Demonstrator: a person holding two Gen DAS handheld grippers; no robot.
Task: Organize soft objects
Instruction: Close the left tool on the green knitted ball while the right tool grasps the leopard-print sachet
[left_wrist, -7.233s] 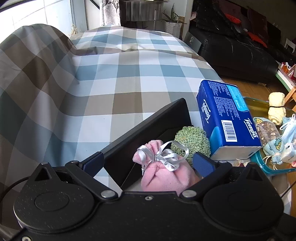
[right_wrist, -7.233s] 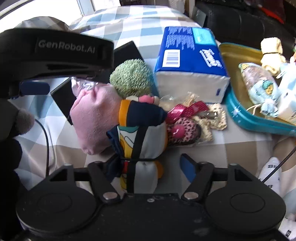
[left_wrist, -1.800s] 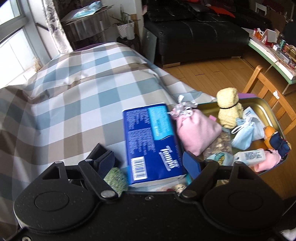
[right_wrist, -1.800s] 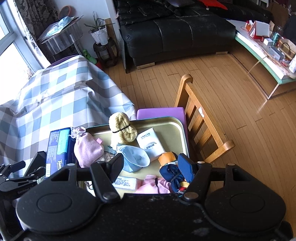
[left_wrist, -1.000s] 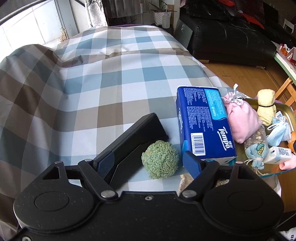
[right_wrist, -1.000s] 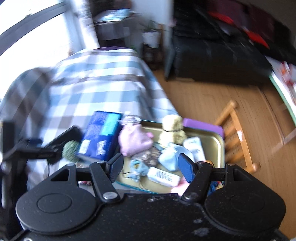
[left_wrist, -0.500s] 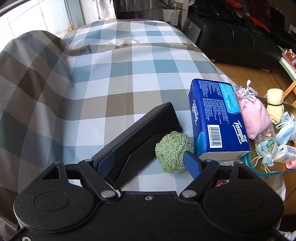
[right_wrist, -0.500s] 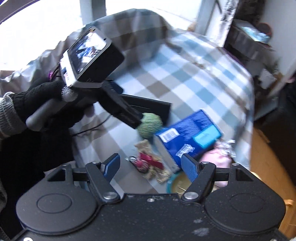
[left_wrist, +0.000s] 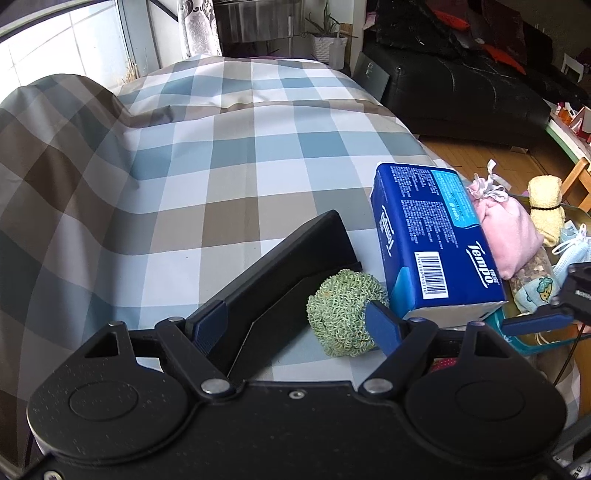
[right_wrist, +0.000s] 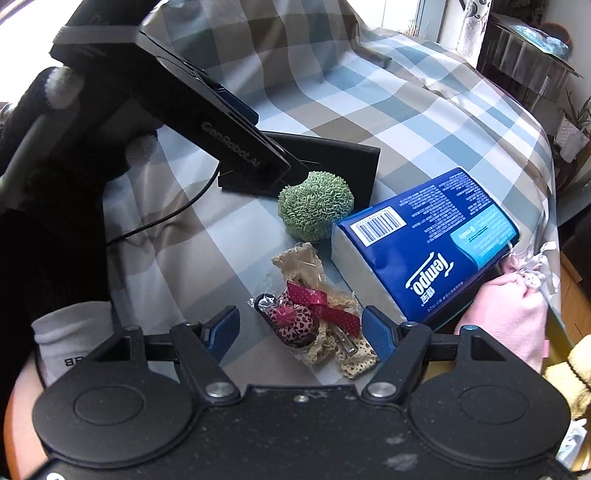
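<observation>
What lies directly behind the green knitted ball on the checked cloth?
A black stand sits right behind the green knitted ball; the ball hides the stand's lower front edge, so whether they touch cannot be told.

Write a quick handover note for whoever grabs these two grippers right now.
Left gripper: open, empty, fingers either side of the green knitted ball on the checked cloth, not pressing it.
Right gripper: jaws have just been opening, empty, over the packet of hair accessories, which lies between its fingers.
Done: pink pouch, yellow towel roll and small blue pouch are at the tray.
Left: green ball, hair packet and blue Tempo tissue pack, all on the cloth beside the tray.
</observation>
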